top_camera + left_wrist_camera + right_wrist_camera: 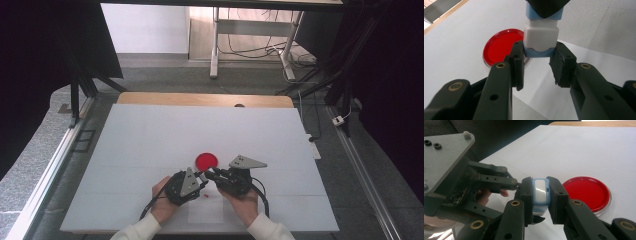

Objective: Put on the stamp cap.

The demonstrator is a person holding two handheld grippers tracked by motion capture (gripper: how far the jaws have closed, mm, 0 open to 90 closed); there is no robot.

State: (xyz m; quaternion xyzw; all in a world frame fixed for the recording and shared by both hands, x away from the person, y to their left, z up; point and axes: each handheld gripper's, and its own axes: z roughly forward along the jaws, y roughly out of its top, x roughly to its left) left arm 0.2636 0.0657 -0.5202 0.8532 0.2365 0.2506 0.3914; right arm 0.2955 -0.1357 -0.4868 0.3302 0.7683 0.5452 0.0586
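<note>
Meeting tip to tip, left tongs [201, 176] and right tongs [208, 174] both pinching white-and-blue block [540, 37].

Grey carpet floor [165, 75] surrounds the white table [150, 135]; metal desk legs [216, 45] behind.

My left claw [200, 181] and right claw [212, 175] meet tip to tip over the near-centre worktop [150, 135], with the small block [541, 35] between them, gripped at opposite ends. The dish [206, 160] lies on the worktop just beyond both claws. A tiny piece [205, 195] lies just before them.
</note>
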